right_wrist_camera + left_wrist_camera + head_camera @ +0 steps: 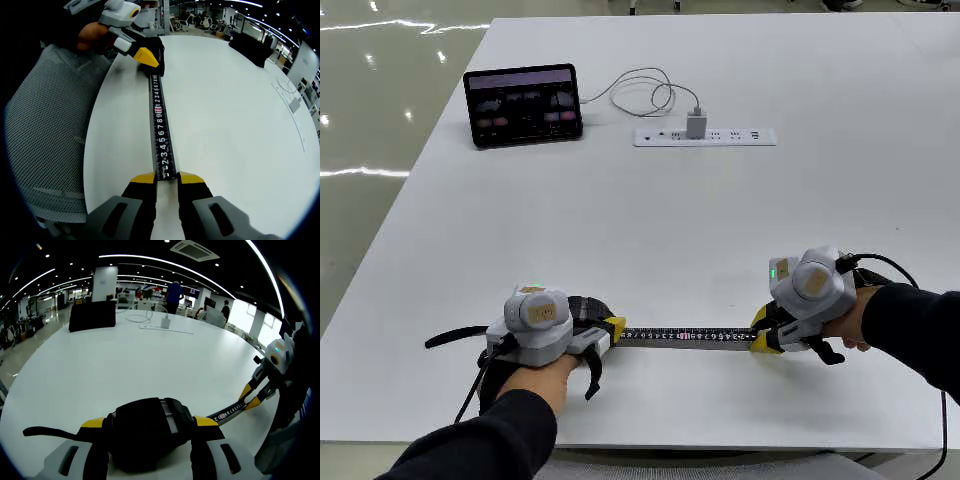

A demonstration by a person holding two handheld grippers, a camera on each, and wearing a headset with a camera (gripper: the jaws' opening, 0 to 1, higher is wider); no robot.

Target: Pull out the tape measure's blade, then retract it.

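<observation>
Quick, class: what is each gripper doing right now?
Left gripper: shut on the tape measure case.
Right gripper: shut on the blade.

White tabletop [670, 220], far side: dark tablet [523, 104], screen lit, standing propped. White power strip [705, 137] lies flat to its right, apart. Charger [696, 124] plugged into the strip; its white cable [640, 90] loops toward the tablet. Glossy floor [370, 120] lies beyond the left edge.

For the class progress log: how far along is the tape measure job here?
Done: the blade is pulled out, stretched across the table between the grippers. In hand: the left gripper clamps the case, the right gripper pinches the blade's tip. Left: retracting the blade.
</observation>
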